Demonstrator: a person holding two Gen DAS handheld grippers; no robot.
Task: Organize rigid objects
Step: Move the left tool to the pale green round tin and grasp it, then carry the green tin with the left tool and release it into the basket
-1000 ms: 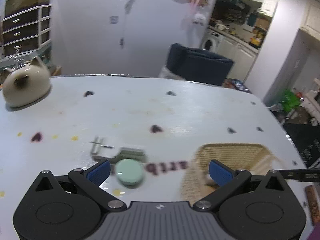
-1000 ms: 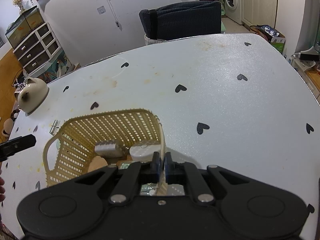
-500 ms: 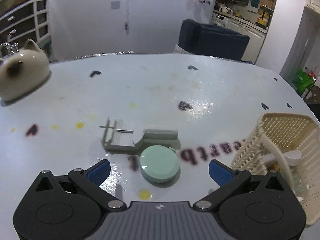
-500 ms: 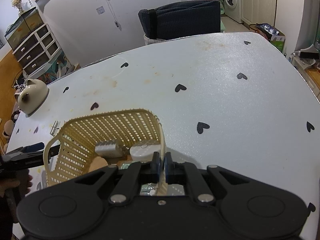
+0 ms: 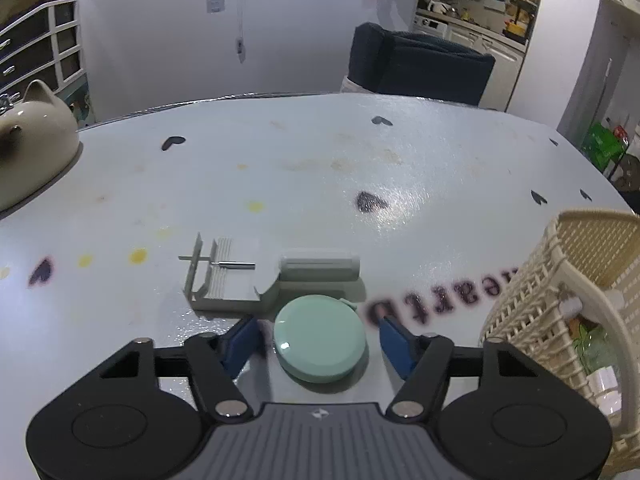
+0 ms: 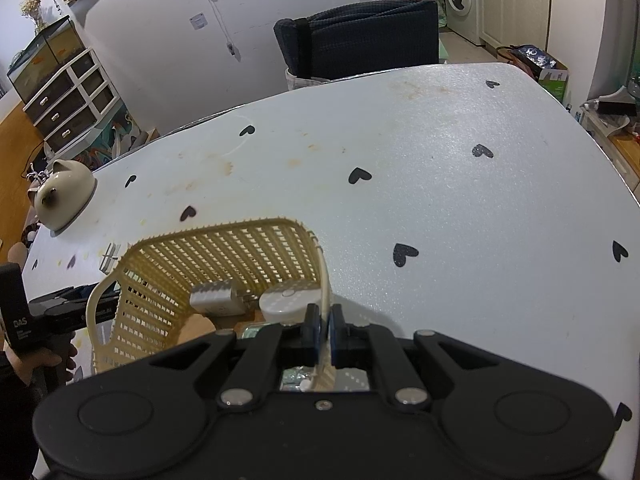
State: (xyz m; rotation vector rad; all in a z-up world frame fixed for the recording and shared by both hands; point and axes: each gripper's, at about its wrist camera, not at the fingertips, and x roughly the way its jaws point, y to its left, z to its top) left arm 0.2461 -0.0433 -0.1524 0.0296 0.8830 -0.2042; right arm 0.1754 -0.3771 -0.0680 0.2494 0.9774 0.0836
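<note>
Closing in since half a second ago, the left gripper [image 5: 320, 338] now has its blue fingers spread to either side of the mint round case [image 5: 320, 338], which lies flat on the table [image 5: 400, 168]; neither pad appears to touch it. Just beyond the case sits a grey plastic tool [image 5: 256, 274] with a metal pin. The right gripper [image 6: 324, 330] stays pressed together on the rim of the wicker basket [image 6: 224, 256], unmoved. A cat-shaped ceramic pot [image 5: 32, 156] sits far left.

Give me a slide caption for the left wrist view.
Open left tongs straddle a green disc on the table, a grey tool behind it, basket at right.
</note>
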